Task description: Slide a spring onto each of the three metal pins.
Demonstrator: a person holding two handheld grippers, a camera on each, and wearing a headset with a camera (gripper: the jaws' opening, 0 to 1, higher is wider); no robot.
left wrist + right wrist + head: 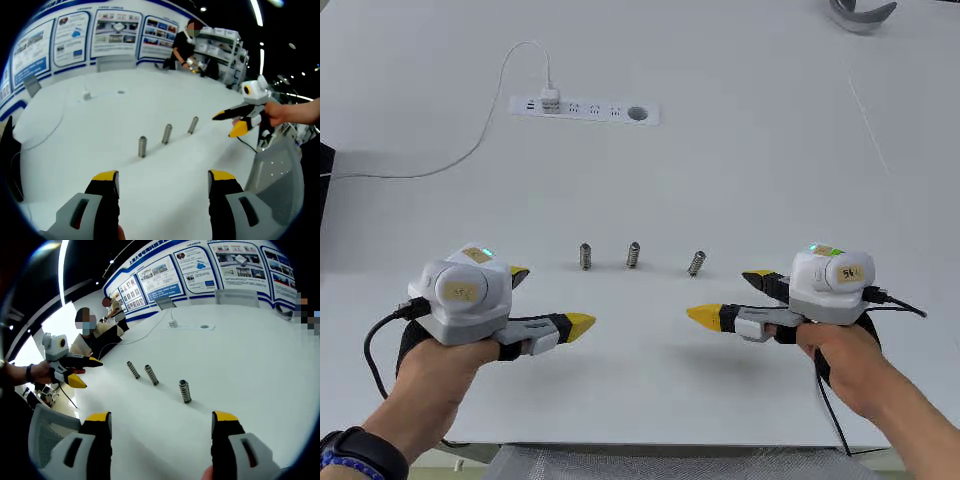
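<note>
Steel springs (633, 254), three, are seen upright in a row on the white surface (740, 180). Judged light, compressible, easily toppled; best pinched mid-coil. Left gripper (549, 296) and right gripper (728, 294) are held with jaws wide apart, empty.

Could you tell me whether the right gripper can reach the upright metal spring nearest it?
Probably yes: the right gripper is open and empty, and bare white table lies between it and that upright coiled metal spring, nothing in the way.
</note>
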